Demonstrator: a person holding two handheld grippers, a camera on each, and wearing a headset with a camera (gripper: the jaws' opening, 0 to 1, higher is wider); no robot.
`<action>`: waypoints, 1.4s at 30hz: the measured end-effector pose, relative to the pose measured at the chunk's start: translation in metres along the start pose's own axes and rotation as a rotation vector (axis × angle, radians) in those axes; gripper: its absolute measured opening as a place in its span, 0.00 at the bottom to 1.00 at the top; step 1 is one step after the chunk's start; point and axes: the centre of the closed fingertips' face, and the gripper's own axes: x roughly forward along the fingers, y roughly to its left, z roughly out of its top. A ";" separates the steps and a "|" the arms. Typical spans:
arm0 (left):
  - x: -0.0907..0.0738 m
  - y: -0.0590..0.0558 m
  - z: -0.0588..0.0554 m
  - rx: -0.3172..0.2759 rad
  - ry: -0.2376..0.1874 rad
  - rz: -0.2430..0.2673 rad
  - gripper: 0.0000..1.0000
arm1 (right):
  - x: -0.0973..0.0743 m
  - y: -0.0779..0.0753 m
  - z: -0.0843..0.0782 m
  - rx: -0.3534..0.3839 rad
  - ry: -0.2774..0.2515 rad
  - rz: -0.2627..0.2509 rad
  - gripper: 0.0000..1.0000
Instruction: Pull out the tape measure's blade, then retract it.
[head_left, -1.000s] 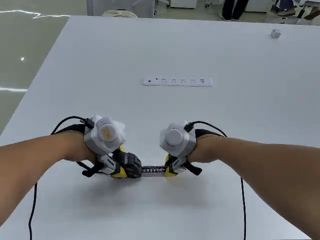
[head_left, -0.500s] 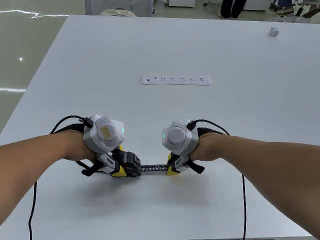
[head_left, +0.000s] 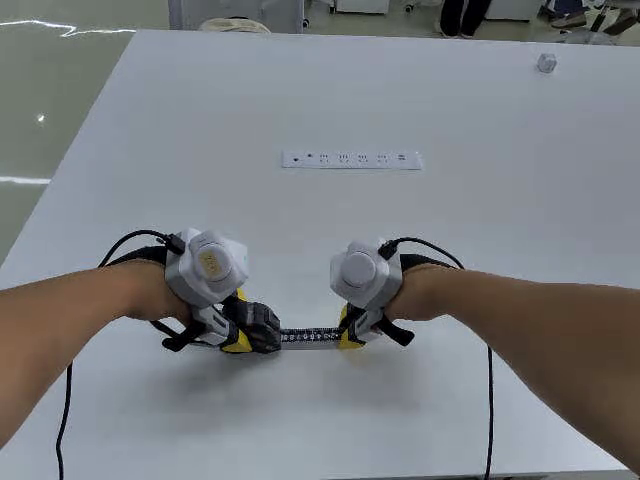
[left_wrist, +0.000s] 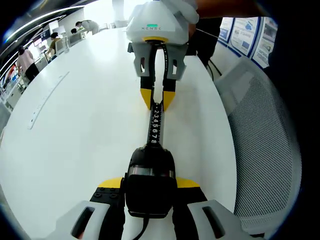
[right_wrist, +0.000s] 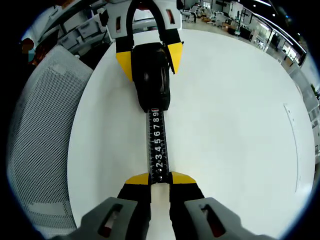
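Black and glossy, the rounded case of the tape measure (head_left: 258, 328) sits clamped between the yellow-tipped jaws of our left gripper (head_left: 243, 338). It rests on the smooth white table (head_left: 300, 90), on our side of the flat white power strip (head_left: 352, 160) and well apart from it. Our right gripper (head_left: 350, 336) pinches the end of the thin, flat, numbered blade (head_left: 310, 337). Compared with a second ago, our grippers stand slightly wider apart and a little more blade shows between them.
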 end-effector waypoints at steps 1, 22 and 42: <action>0.000 0.000 0.000 0.001 0.000 0.000 0.33 | 0.000 0.000 -0.001 0.001 0.001 -0.001 0.12; -0.002 -0.002 0.002 -0.005 -0.003 0.004 0.33 | -0.006 -0.001 -0.015 0.020 0.009 -0.010 0.12; 0.001 0.002 0.000 -0.003 -0.002 0.002 0.33 | -0.011 -0.001 -0.027 0.039 0.012 -0.017 0.12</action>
